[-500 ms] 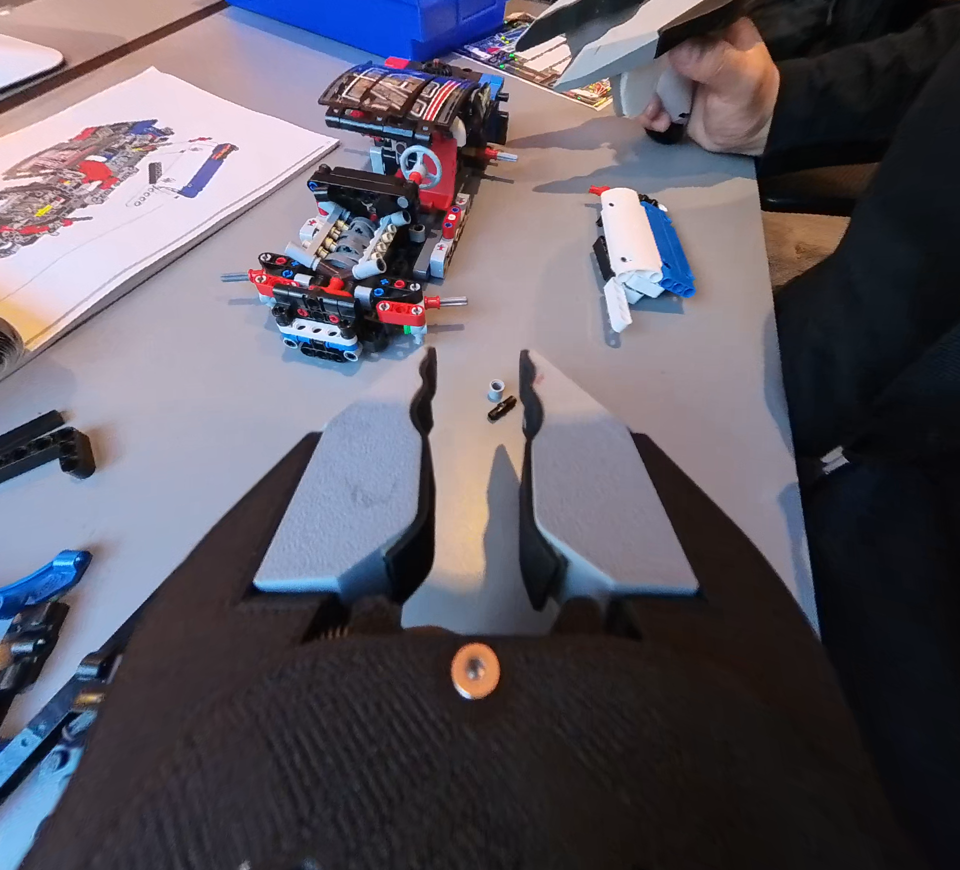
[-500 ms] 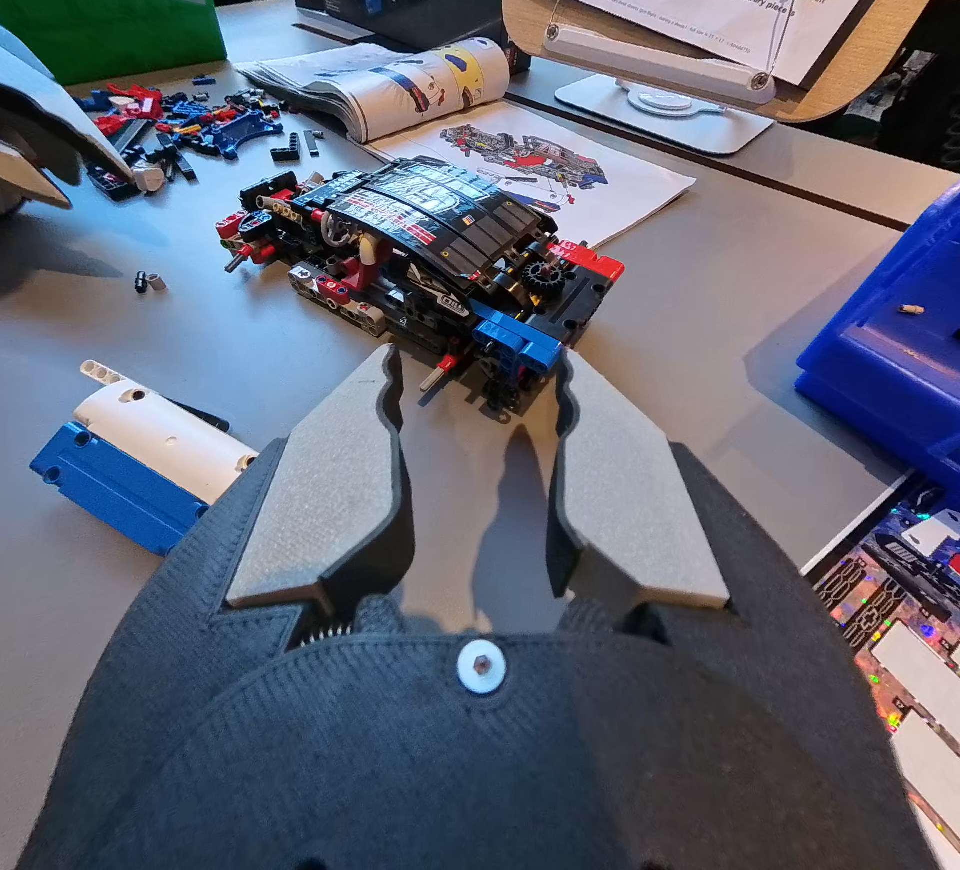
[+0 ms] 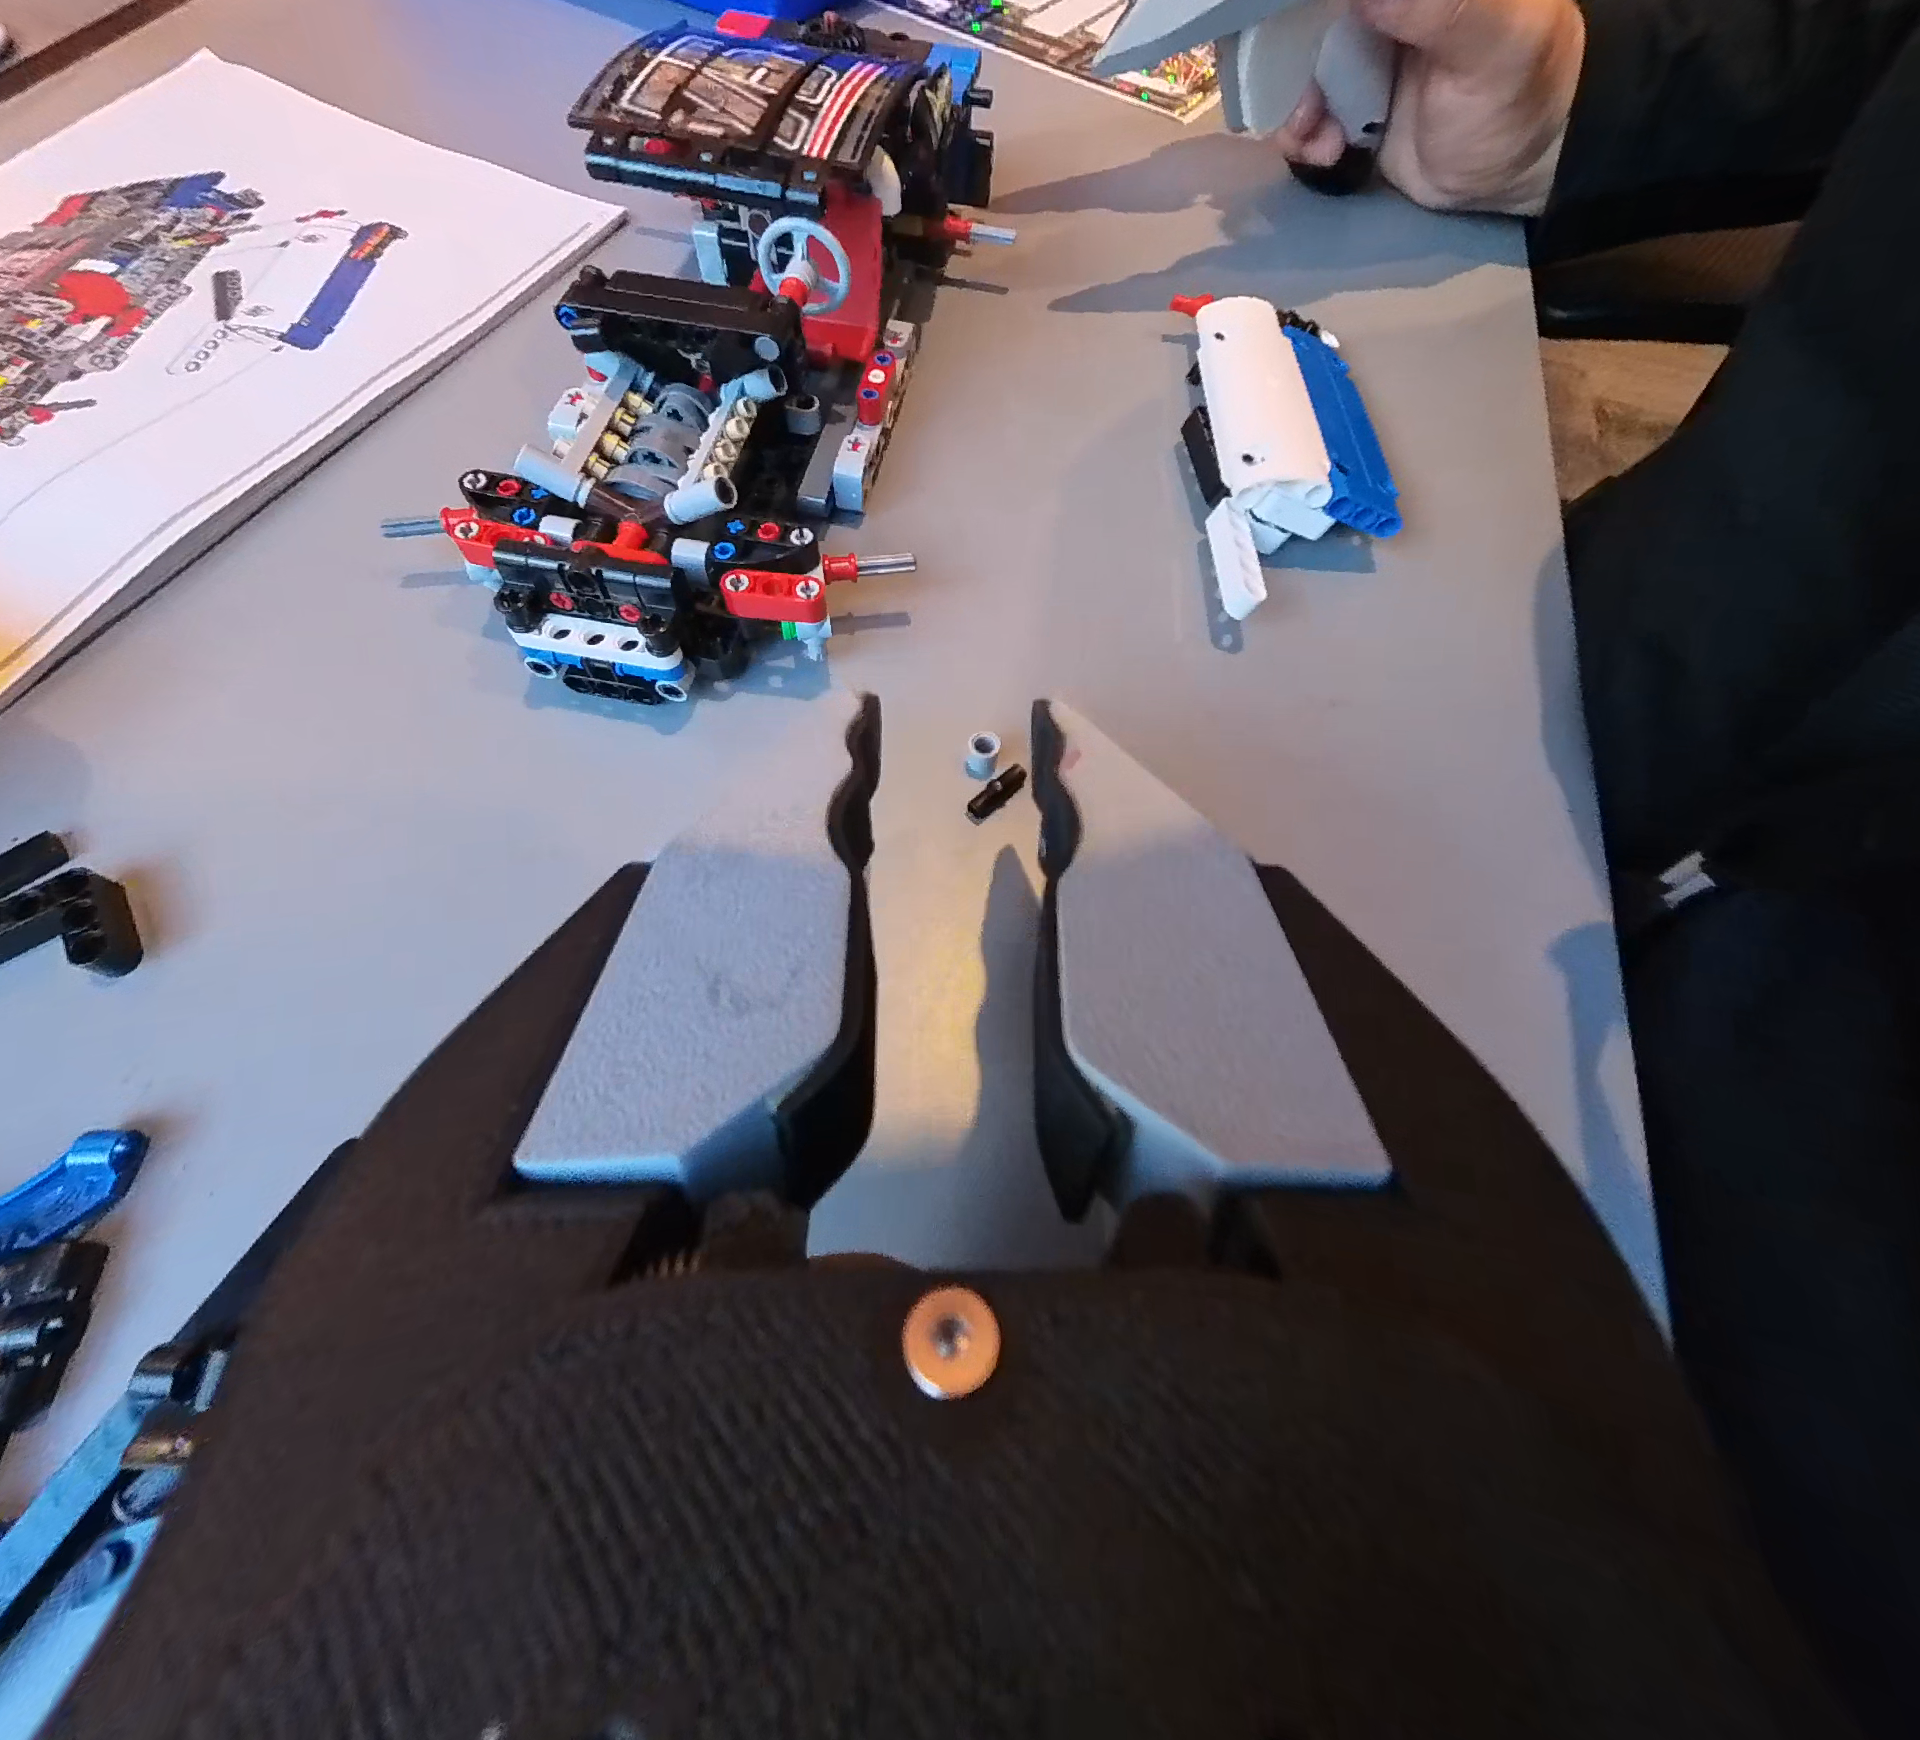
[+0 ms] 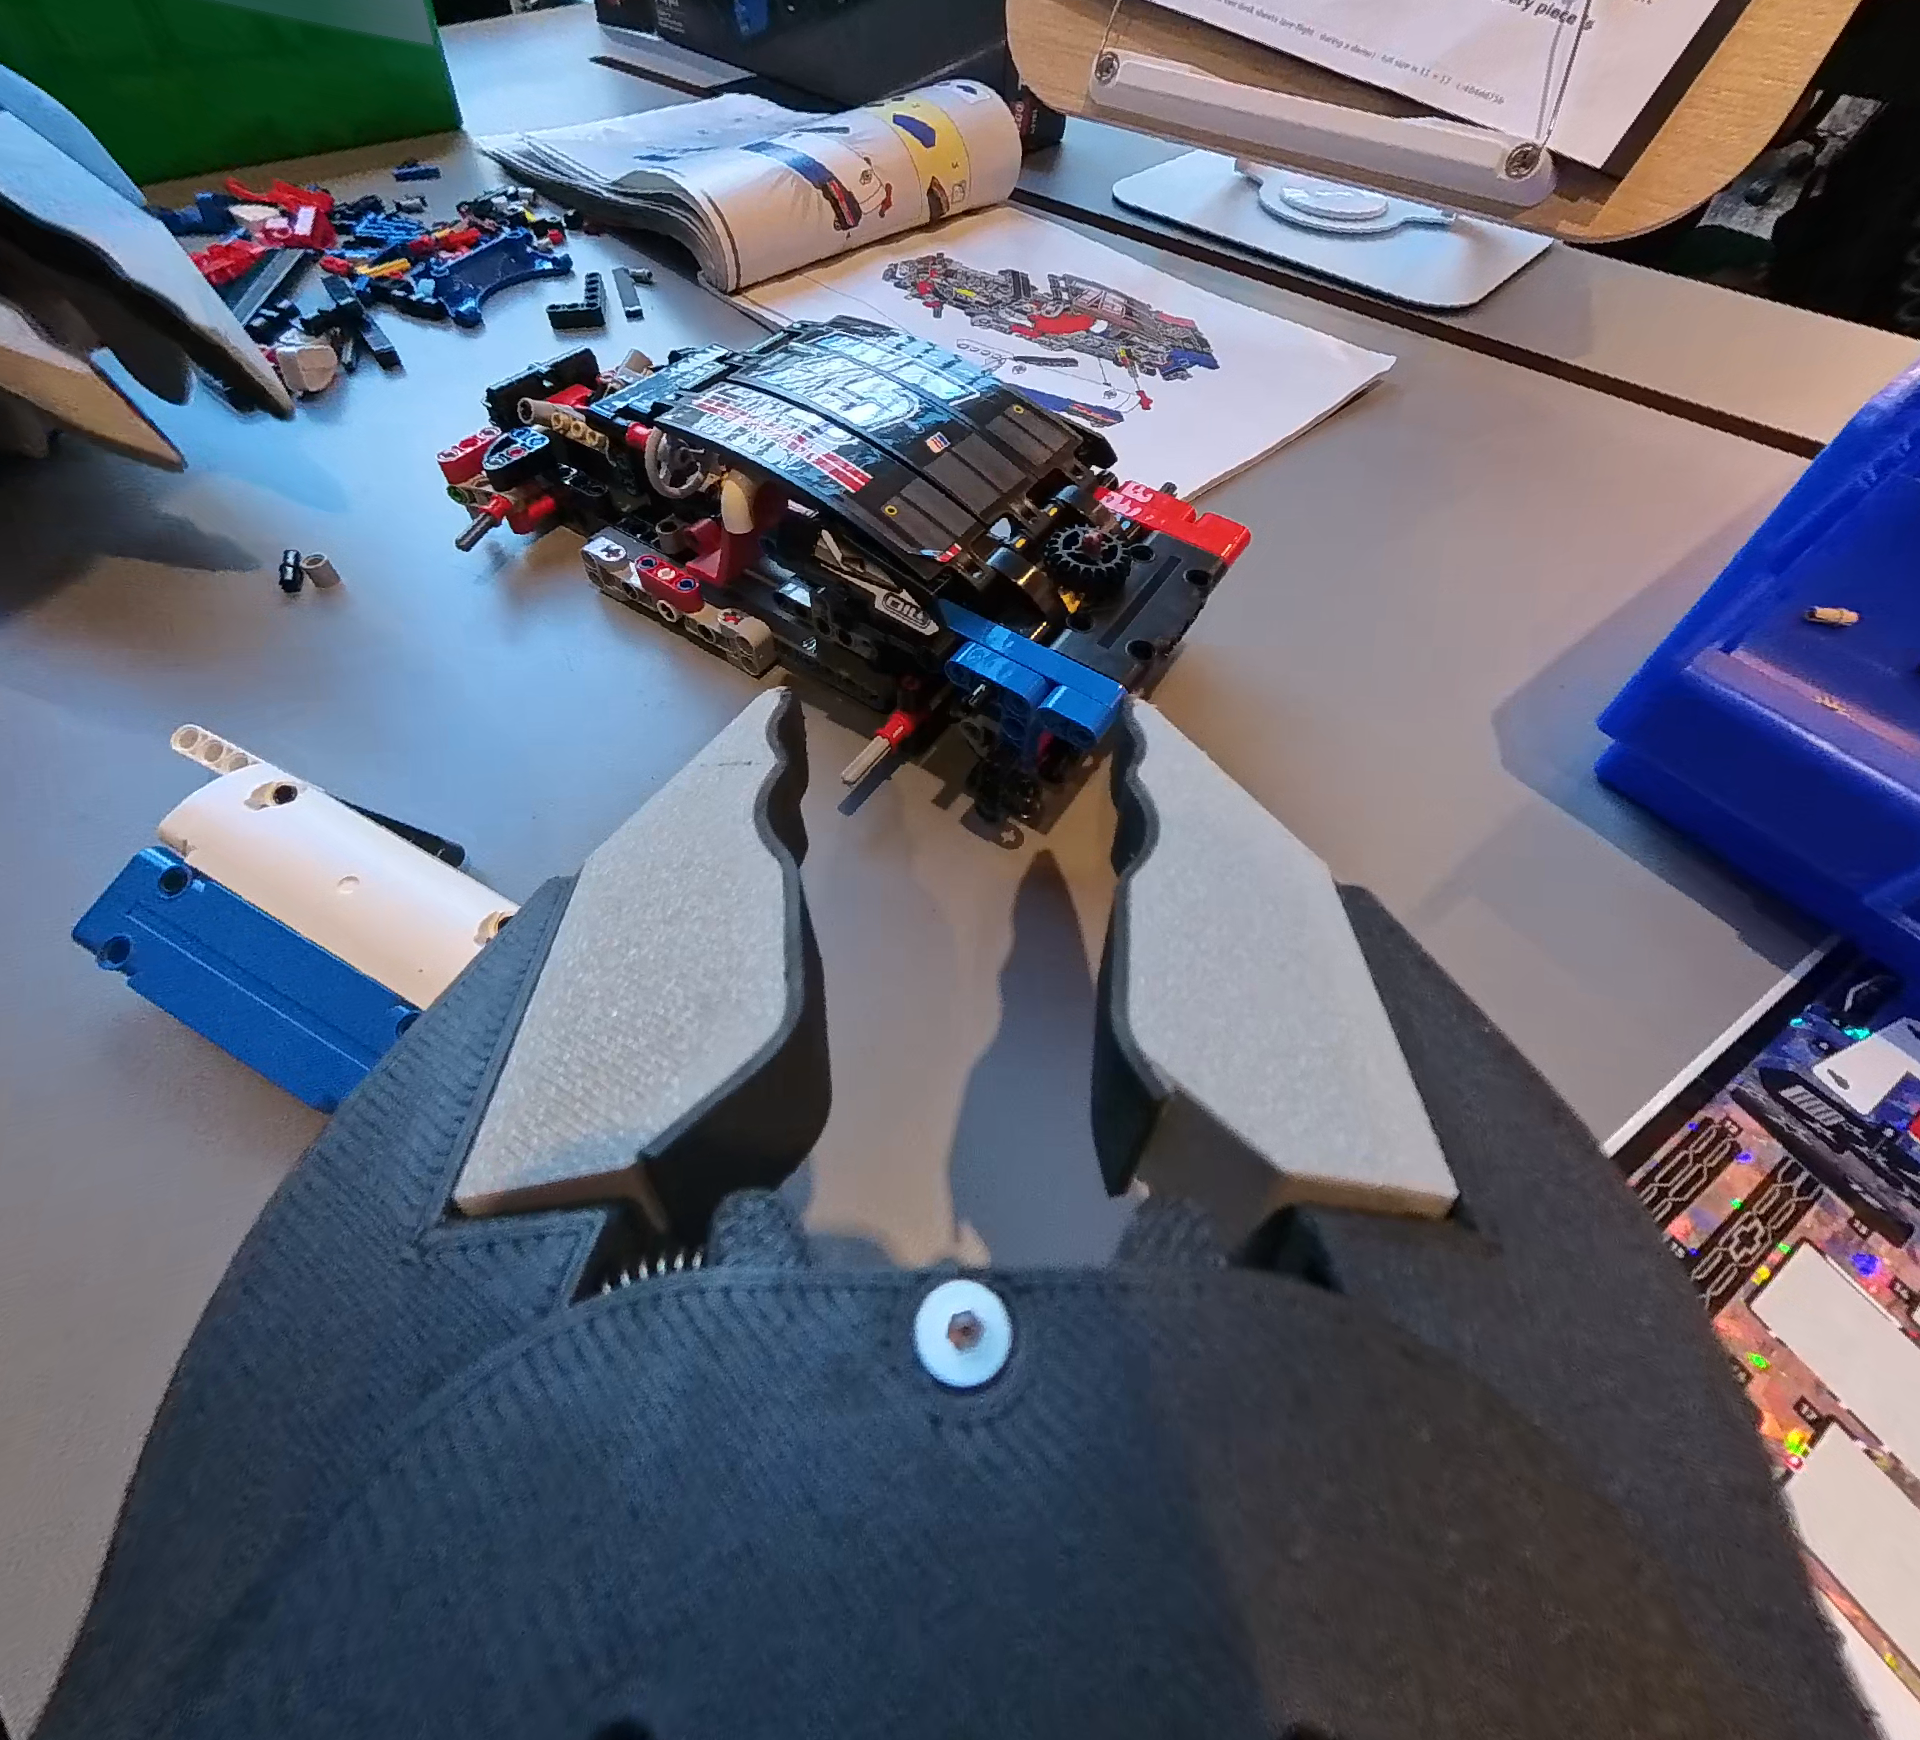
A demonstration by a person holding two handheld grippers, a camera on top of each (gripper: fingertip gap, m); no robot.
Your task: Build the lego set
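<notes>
Here left gripper point(image 3: 951, 724) gapes, empty, over grey bush point(image 3: 983, 754) and black pin point(image 3: 995, 794) — only right view shows parts pile point(image 4: 353, 256); right gripper point(image 4: 961, 734) spread, unloaded, behind car point(image 4: 831, 527).

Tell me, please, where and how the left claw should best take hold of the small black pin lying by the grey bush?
Grip the black pin across its middle, coming straight down. It lies flat on the table, slanted, beside the grey bush, so the left claw, open, probably needs turning to pinch only the pin.
</notes>
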